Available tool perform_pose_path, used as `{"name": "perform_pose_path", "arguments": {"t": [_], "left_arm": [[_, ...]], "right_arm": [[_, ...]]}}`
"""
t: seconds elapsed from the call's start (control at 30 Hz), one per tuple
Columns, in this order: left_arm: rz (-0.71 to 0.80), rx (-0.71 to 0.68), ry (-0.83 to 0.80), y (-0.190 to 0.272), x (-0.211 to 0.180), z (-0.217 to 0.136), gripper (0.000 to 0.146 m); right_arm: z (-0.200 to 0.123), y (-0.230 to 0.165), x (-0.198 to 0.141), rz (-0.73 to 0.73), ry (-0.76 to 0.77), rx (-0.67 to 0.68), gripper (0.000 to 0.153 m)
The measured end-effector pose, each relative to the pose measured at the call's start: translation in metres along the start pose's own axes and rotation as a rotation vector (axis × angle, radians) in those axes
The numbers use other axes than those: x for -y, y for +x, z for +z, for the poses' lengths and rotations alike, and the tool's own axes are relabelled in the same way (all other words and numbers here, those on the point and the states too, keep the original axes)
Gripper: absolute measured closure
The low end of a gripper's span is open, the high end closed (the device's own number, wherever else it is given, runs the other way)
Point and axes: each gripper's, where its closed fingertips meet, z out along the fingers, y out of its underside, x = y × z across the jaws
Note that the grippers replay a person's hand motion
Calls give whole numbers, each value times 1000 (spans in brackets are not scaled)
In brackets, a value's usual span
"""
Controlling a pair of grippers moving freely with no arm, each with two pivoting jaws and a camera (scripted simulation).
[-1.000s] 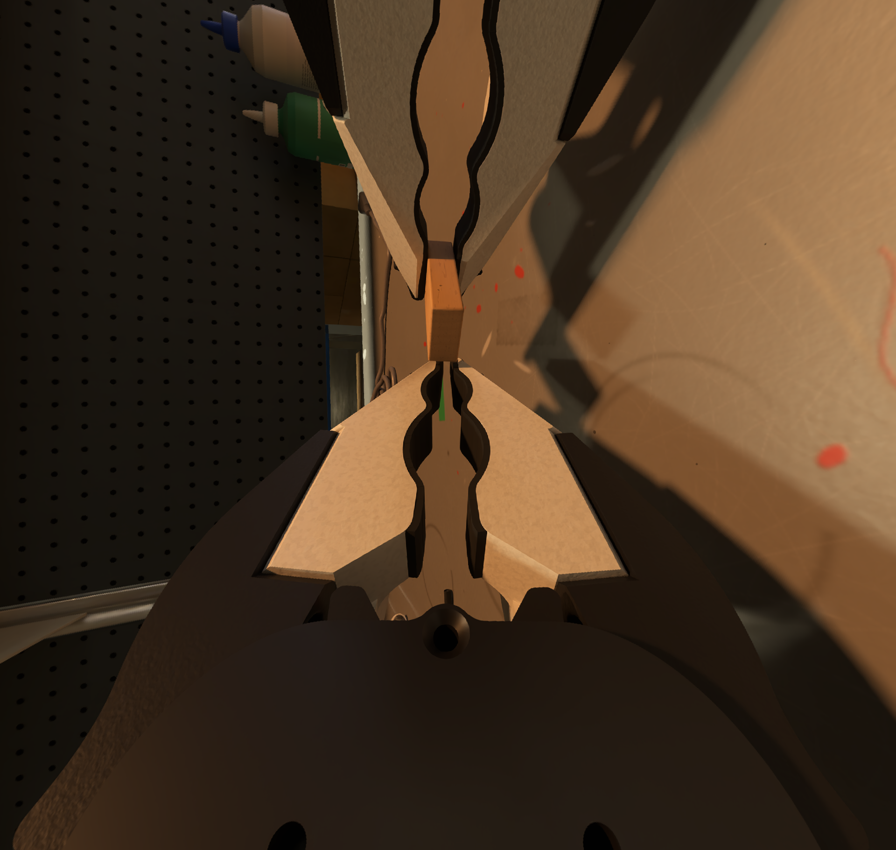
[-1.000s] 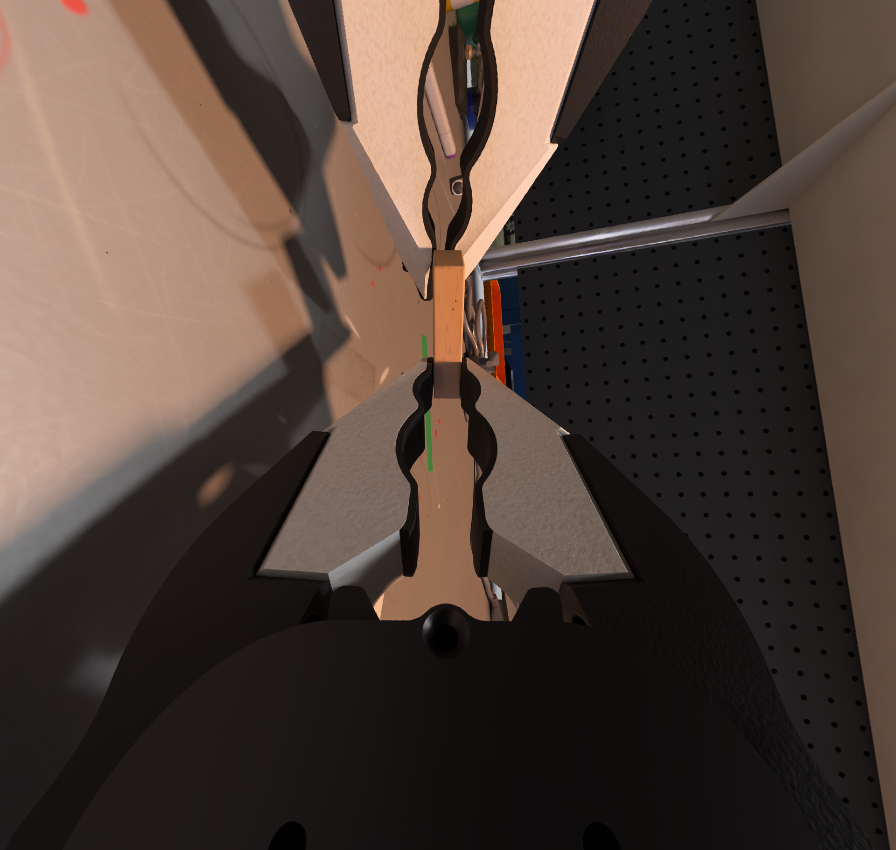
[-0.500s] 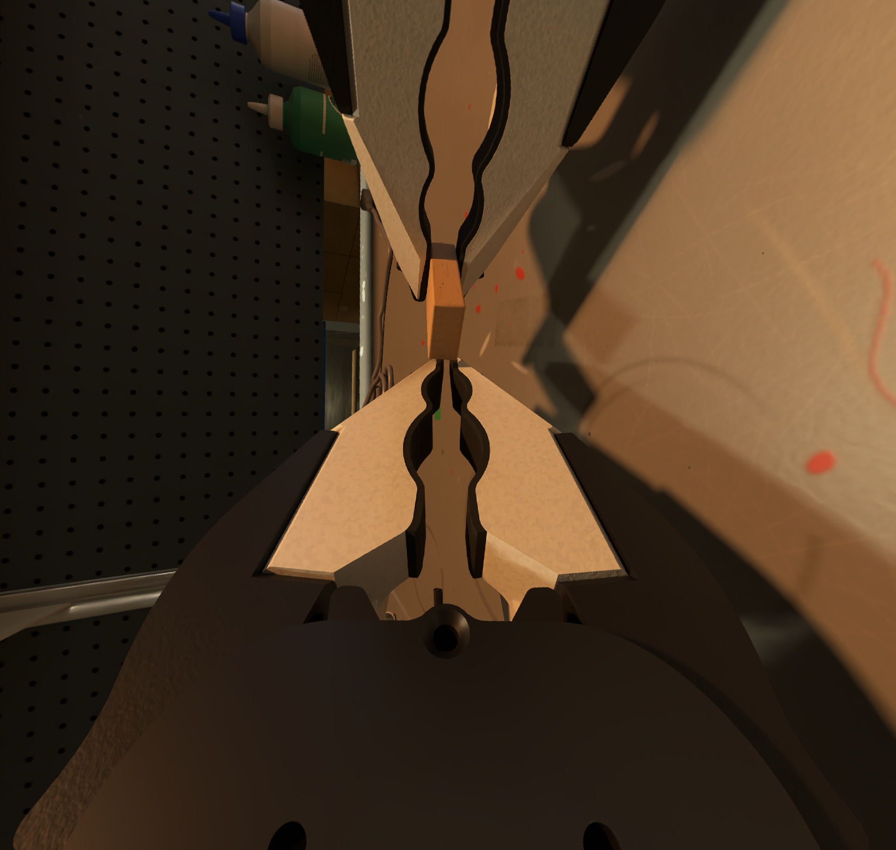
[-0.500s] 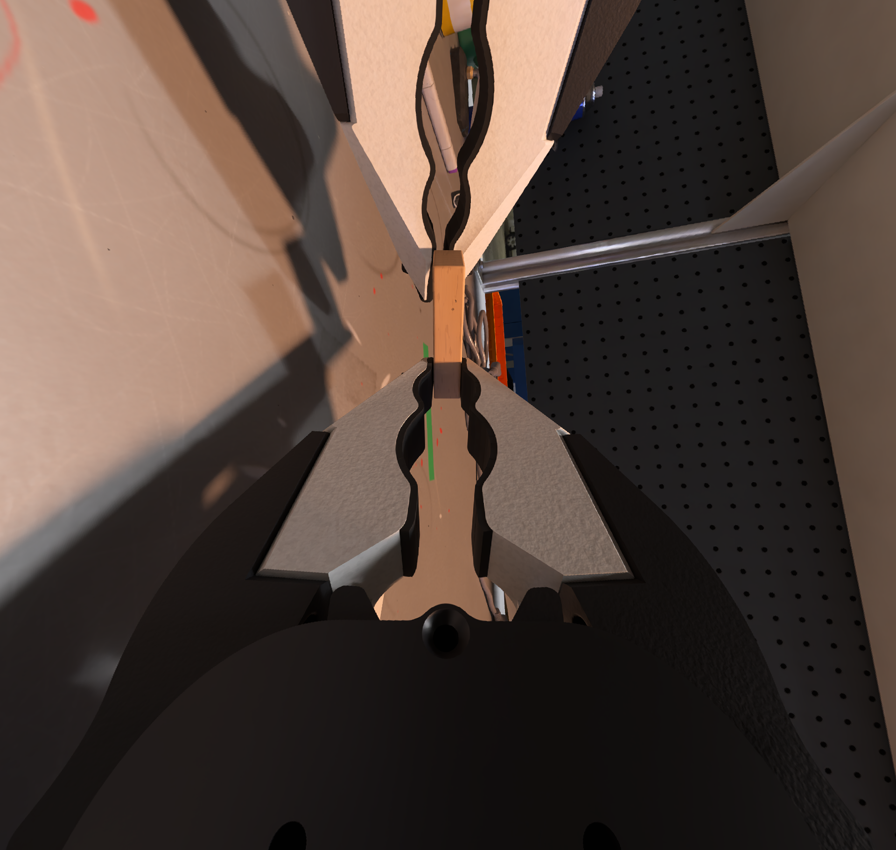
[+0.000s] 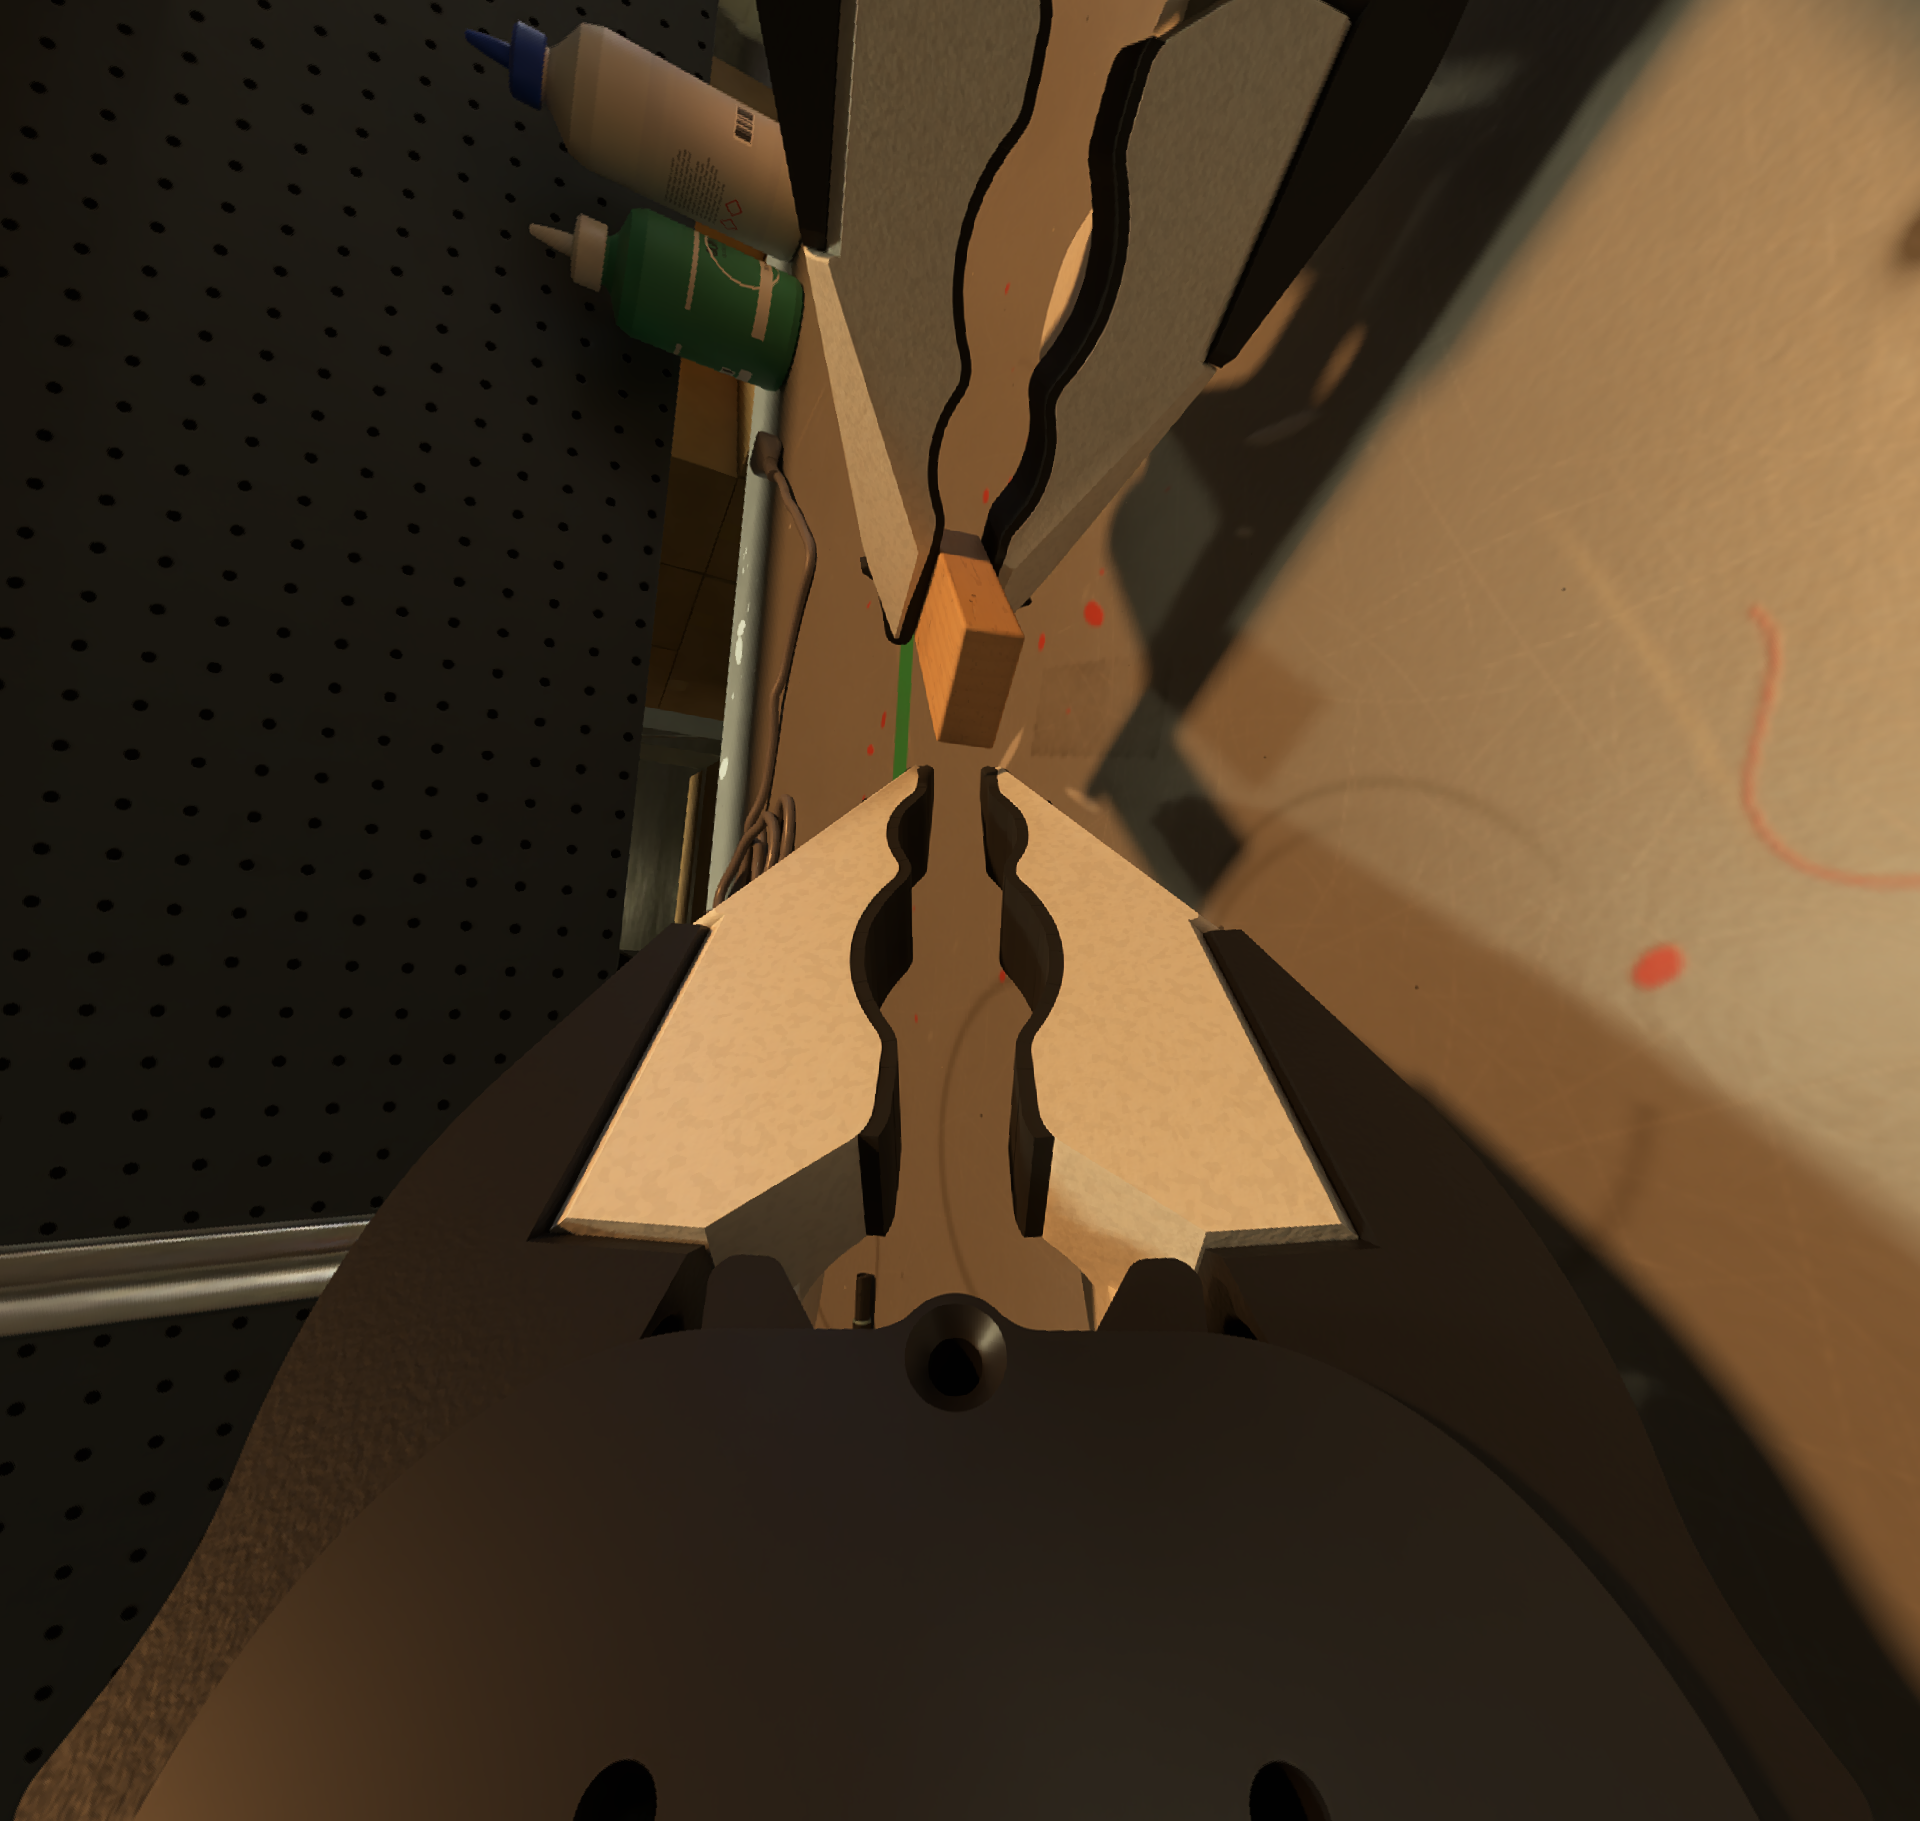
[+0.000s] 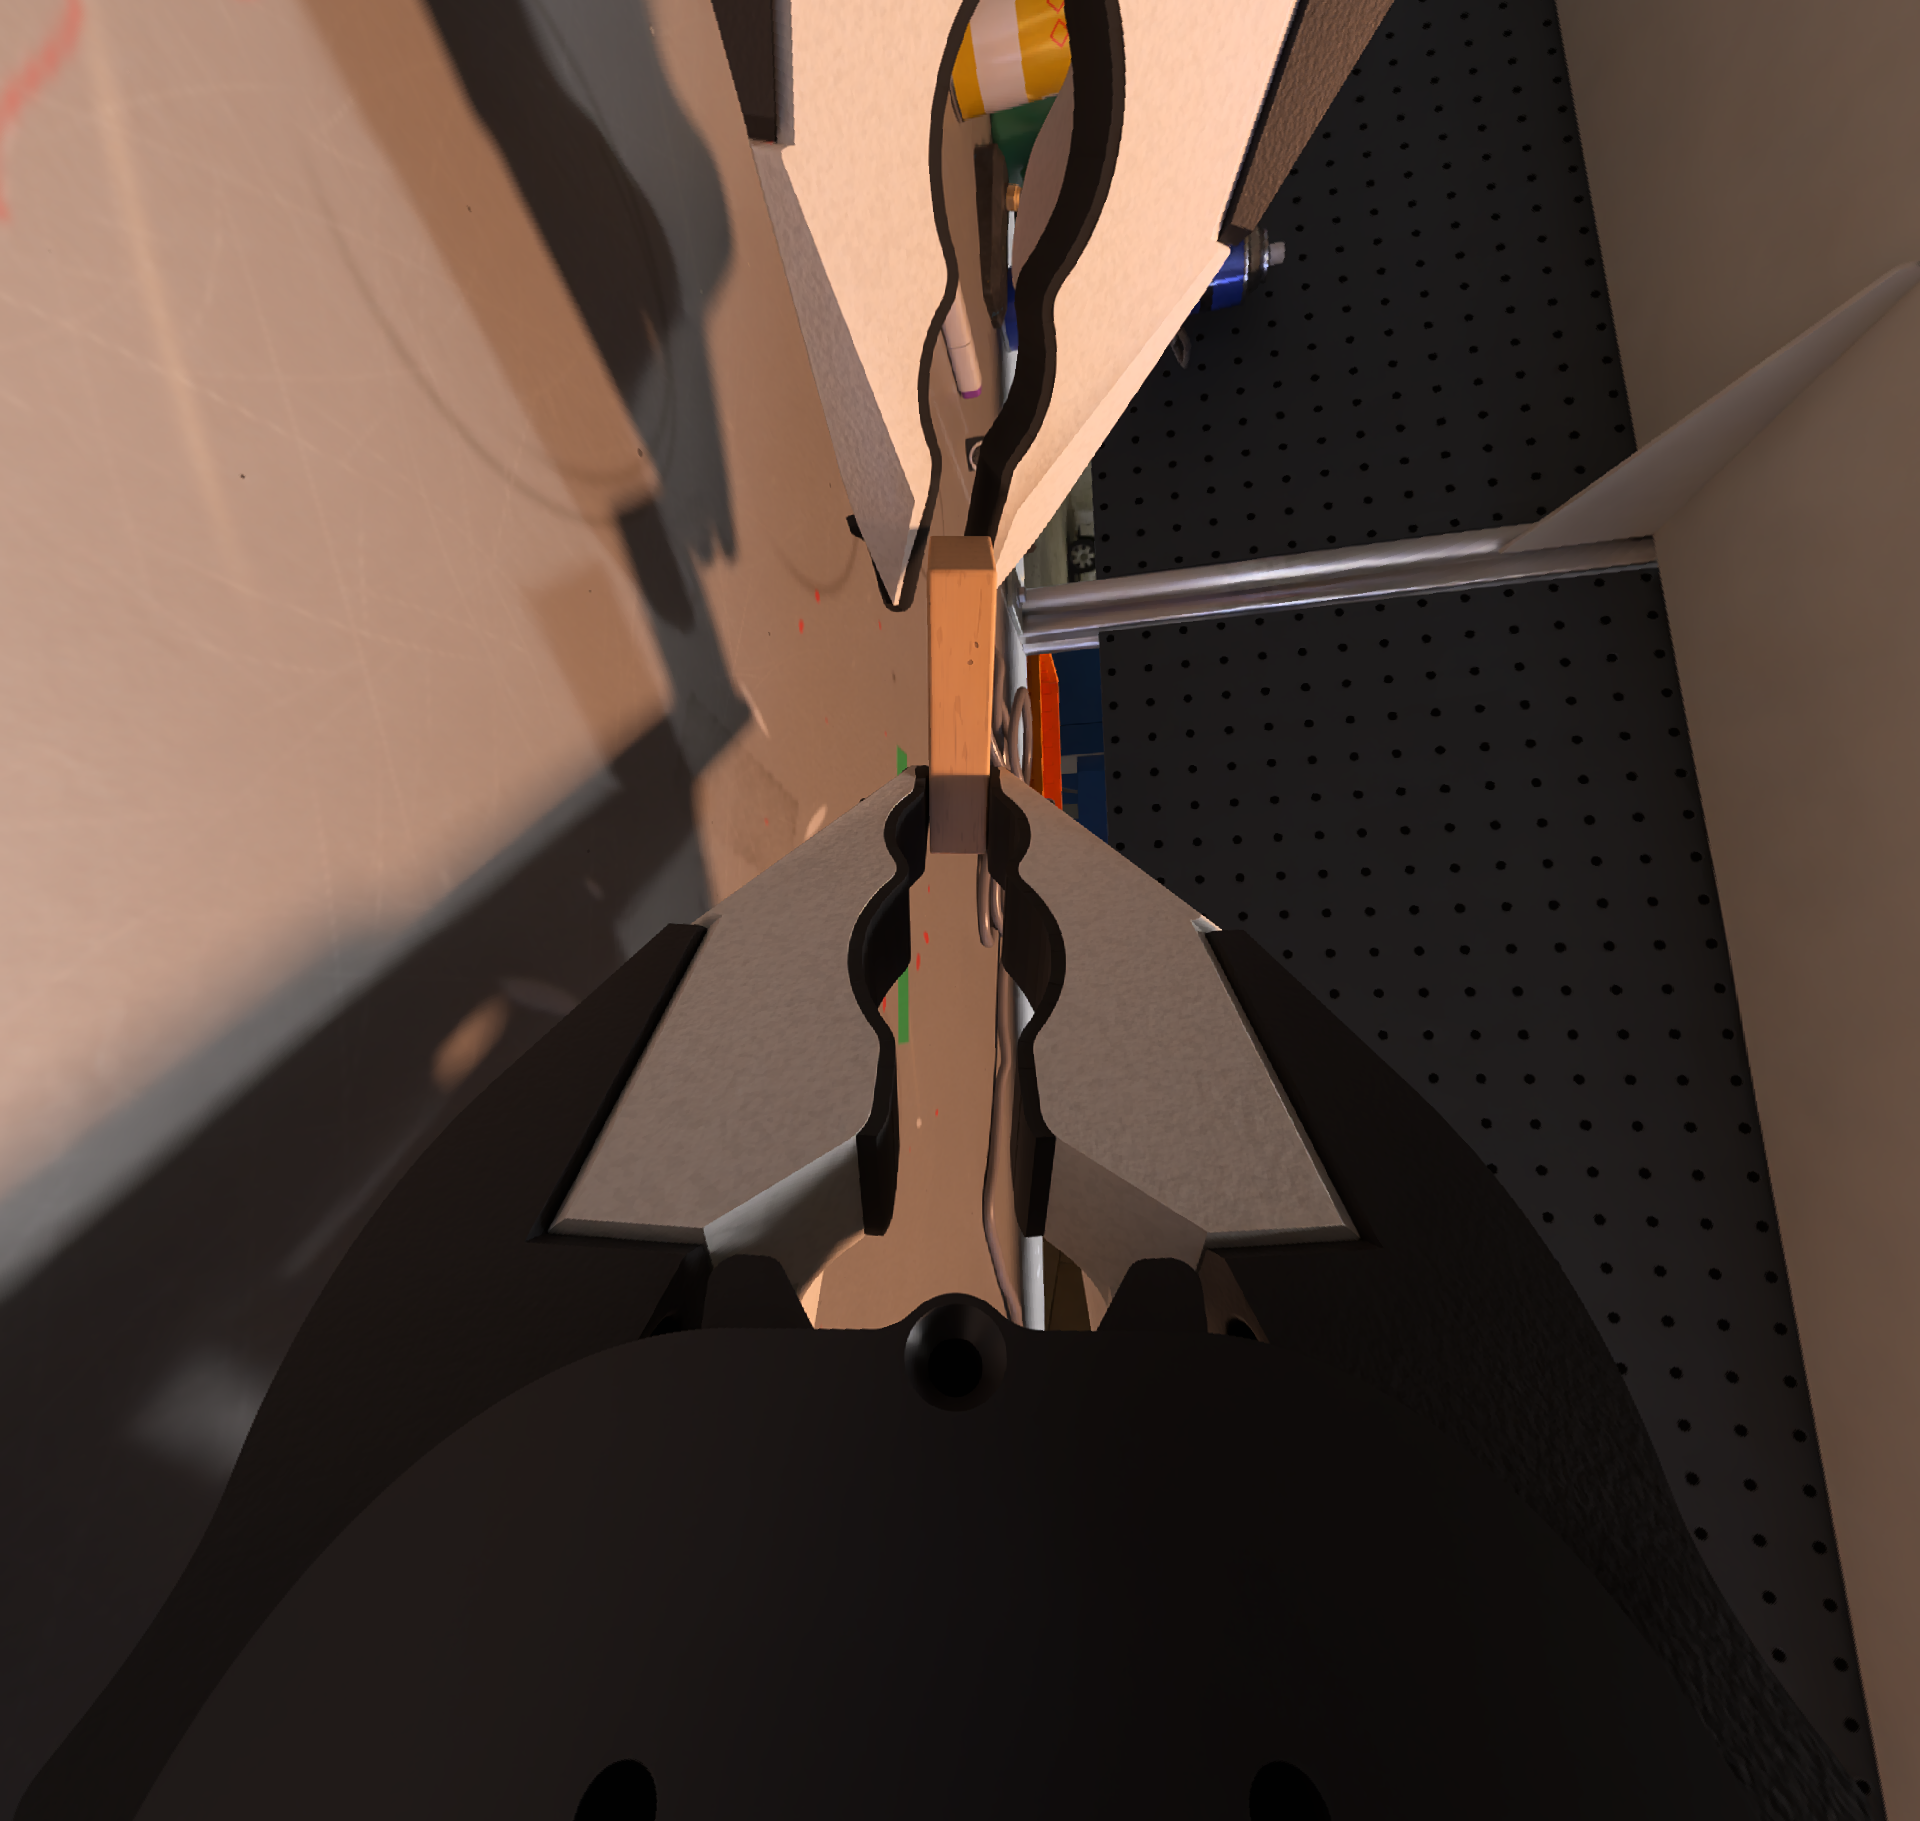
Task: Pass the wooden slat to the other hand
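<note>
- A dark pegboard wall (image 5: 312,524) fills the left of the left wrist view and the right of the right wrist view.
- A pale scratched worktop (image 5: 1558,628), flecked with red paint, takes up the right of the left wrist view; warm light falls across it, with dark shadows.
- A metal rail (image 6: 1330,576) crosses the pegboard at centre right of the right wrist view.
- Two glue bottles, one tan (image 5: 655,124) and one green (image 5: 701,301), sit at upper left.
- A beige panel (image 6: 1787,628) stands at far right.
</note>
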Motion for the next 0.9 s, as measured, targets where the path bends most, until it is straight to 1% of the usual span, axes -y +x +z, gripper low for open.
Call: {"name": "perform_pose_path", "arguments": {"t": [0.2,0.37,0.47,0.53,0.7,0.9], "left_arm": [[-30,5,-7,1,-2,-3,136],[-92,-3,5,3,-3,-5,136],[-128,-13,23,3,-2,-4,138],[-116,-14,33,2,0,-3,139],[-22,-12,30,2,-1,0,141],[13,-39,95,8,8,-7,127]], "right_arm": [[0,0,1,-54,13,-12,143],[0,0,1,-134,16,-39,143],[1,0,1,-141,28,-41,143],[1,0,1,-144,33,-42,143],[1,0,1,-148,34,-39,143],[1,-1,0,-150,22,-43,143]]}}
